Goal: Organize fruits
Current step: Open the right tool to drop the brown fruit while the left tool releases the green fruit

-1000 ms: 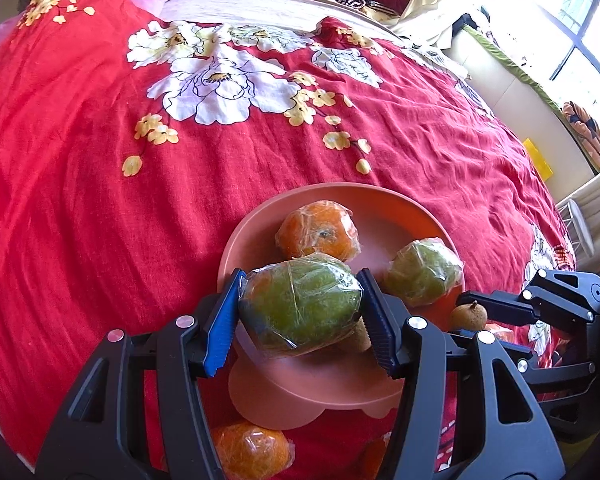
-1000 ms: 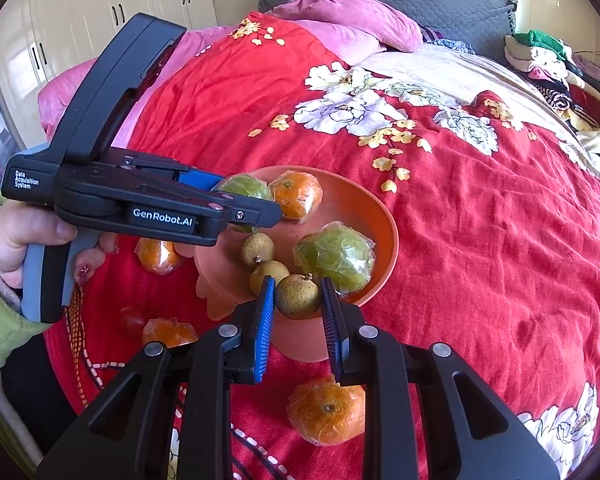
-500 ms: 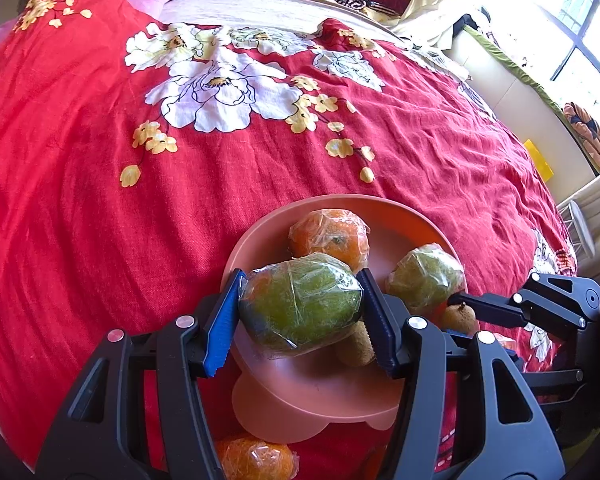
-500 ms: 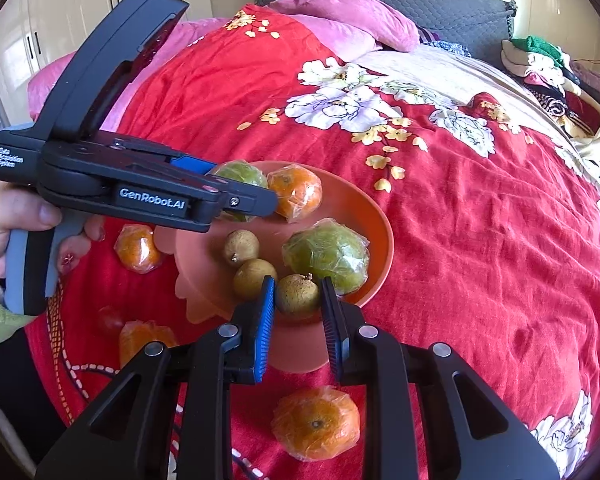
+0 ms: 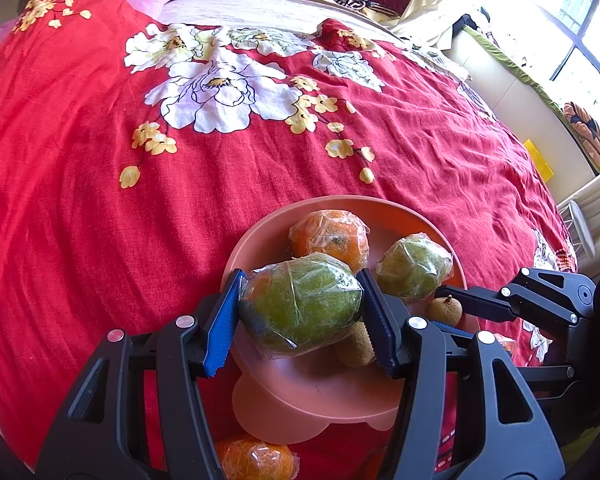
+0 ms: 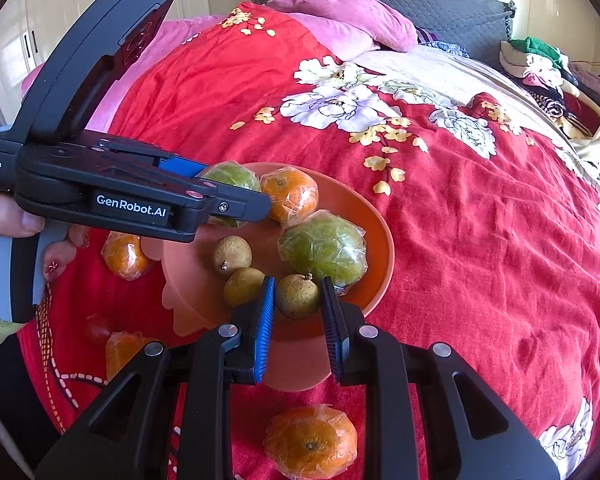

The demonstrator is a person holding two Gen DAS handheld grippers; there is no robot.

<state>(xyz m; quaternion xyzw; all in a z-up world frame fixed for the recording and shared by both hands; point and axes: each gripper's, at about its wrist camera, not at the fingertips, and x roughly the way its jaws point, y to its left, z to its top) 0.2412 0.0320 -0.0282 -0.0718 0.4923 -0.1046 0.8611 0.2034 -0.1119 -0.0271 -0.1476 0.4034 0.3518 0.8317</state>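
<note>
Red bedspread [image 5: 80, 200] with white flowers, salmon-pink bowl [image 6: 374, 216], blue-padded black tool [image 6: 298, 312].

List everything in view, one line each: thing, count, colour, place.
Bowl: one, salmon pink, on the bedspread.
Green wrapped fruit: two; one in the left gripper above the bowl, one in the bowl.
Orange wrapped fruit: four; one in the bowl, three on the bedspread around it.
Small brown fruit: three; one in the right gripper, two in the bowl.
Bedspread: one, red with flowers.
Pillows: pink, at the headboard.
Clothes: a pile, far corner.
Left gripper: black, blue pads.
Right gripper: black, blue pads.
Hand: one, on the left gripper's handle.
</note>
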